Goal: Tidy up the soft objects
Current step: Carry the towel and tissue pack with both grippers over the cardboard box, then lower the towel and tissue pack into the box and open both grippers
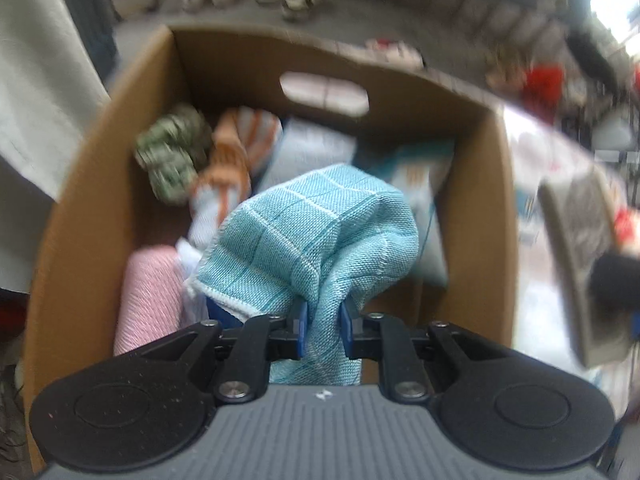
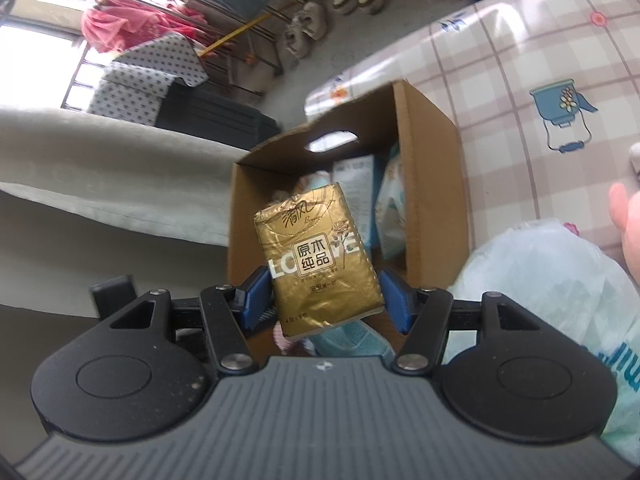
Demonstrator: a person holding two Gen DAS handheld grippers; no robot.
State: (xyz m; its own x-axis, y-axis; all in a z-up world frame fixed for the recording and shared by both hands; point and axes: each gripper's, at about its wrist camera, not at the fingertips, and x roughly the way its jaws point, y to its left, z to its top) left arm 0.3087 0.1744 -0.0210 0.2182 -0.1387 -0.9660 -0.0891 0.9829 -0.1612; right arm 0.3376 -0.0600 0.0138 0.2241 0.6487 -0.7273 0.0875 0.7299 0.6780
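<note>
From the left wrist camera, the left gripper (image 1: 323,330) has its two blue pads squeezed tight on a teal cloth (image 1: 320,232) with thin white lines. The cloth bunches up in front of the pads and hangs over the open cardboard box (image 1: 80,208). Down in the box lie other soft things — a green knobbly bundle (image 1: 172,152), an orange and white striped cloth (image 1: 236,148) and a pink roll (image 1: 148,296) near the front corner. The box has an oval hand hole (image 1: 324,94) in its far wall. This picture is blurry, so the small things behind the box are hard to make out.

From the right wrist camera, the right gripper (image 2: 326,294) holds a shiny gold tissue pack (image 2: 318,264) between its blue pads, one pad on each side of the pack. The pack stands up tall, tipped a little, right over the same cardboard box (image 2: 436,184). Inside the box I can see pale packets (image 2: 390,208) leaning on the right wall. The box sits on a checked sheet (image 2: 520,80) with a blue pot picture — and a light plastic bag (image 2: 552,280) lies just beside the box on the right.
</note>
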